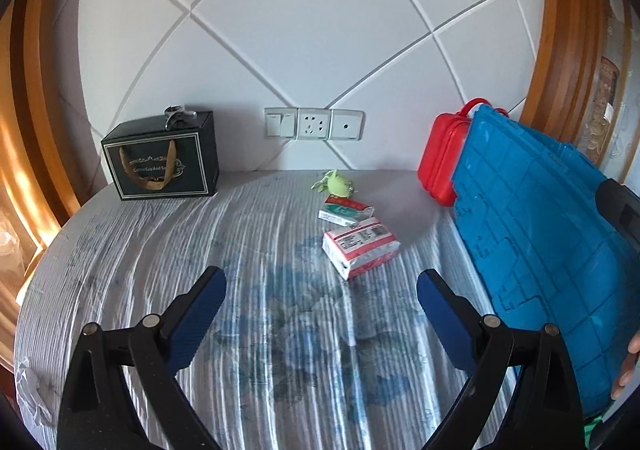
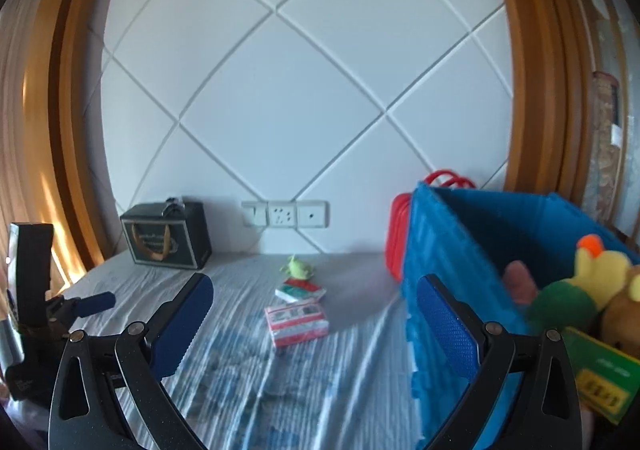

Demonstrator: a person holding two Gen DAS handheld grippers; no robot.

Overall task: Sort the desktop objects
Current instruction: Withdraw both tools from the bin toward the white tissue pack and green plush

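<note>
A red-and-white tissue pack [image 1: 360,246] lies on the cloth-covered table [image 1: 160,258], with a green-and-red pack [image 1: 346,211] and a small green plush [image 1: 334,182] behind it. They also show in the right wrist view: tissue pack [image 2: 297,322], green-and-red pack [image 2: 301,290], plush [image 2: 297,266]. A blue plastic bin [image 1: 548,250] stands at the right; the right wrist view shows the bin [image 2: 448,250] holding plush toys [image 2: 592,282] and a green box [image 2: 600,378]. My left gripper [image 1: 322,314] is open and empty, short of the packs. My right gripper [image 2: 316,326] is open and empty beside the bin.
A black gift box [image 1: 162,157] stands at the back left by the wall. A red case [image 1: 442,157] stands behind the bin. Wall sockets [image 1: 314,124] sit above the table's back edge. The left gripper's body [image 2: 36,310] shows at the left of the right wrist view.
</note>
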